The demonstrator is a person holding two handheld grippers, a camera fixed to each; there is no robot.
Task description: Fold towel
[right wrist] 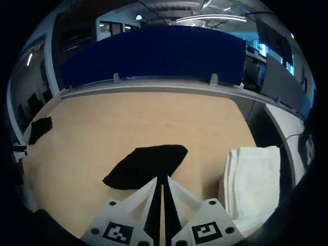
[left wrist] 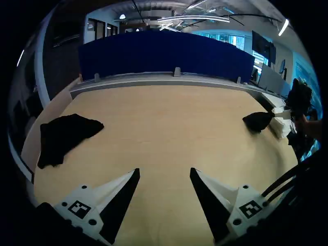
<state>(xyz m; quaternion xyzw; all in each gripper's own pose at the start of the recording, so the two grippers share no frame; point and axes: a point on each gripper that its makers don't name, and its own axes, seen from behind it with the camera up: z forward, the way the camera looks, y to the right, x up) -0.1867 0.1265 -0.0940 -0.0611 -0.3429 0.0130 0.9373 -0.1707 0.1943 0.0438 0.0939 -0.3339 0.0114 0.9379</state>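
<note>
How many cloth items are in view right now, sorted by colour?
Black cloths: 2, a far cloth and a near cloth pinched by the right gripper
White towel stack: 1
Total: 3

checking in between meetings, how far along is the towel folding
Done: a stack of folded white towels sits on the wooden table. In hand: the right hand-held gripper is shut on the edge of a black towel beside that stack, and this towel is not yet folded. Left: the left hand-held gripper is open and empty, and a crumpled black towel lies farther off, untouched.
</note>
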